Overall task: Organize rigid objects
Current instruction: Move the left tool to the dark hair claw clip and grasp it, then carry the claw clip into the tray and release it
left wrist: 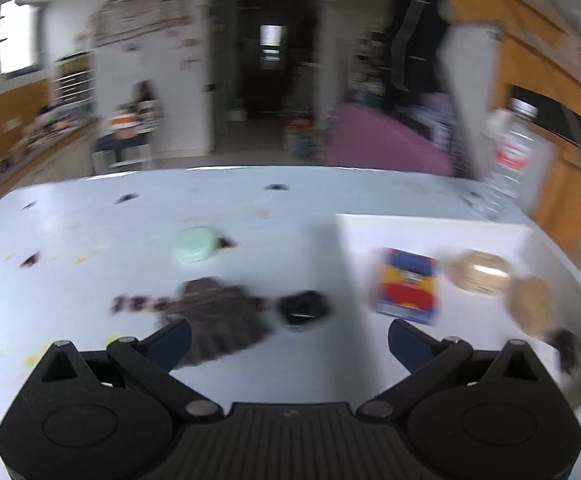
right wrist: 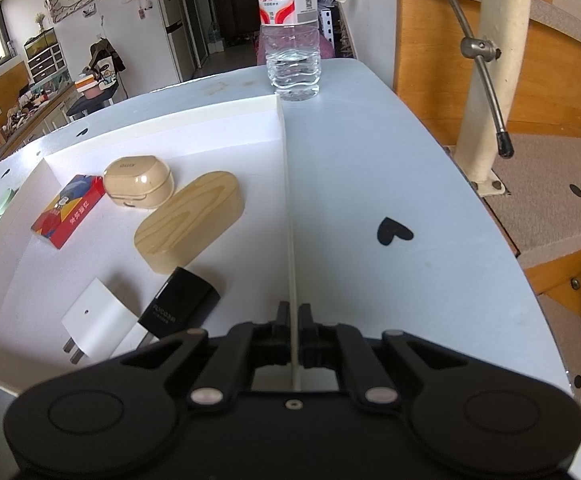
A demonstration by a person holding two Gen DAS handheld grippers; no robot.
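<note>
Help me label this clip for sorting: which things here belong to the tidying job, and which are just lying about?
Job:
white tray
red card box
beige earbud case
wooden case
black charger
white plug
green case
black item

Lying about:
water bottle
dark cloth

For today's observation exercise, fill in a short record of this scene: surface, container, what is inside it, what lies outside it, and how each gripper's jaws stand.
surface: pale table
container: white tray
inside tray: red card box, beige earbud case, wooden oval case, black charger, white charger
outside tray: water bottle, green case, dark hair clip, small black object
left gripper: jaws open, holding nothing
right gripper: jaws shut on the tray's side wall
</note>
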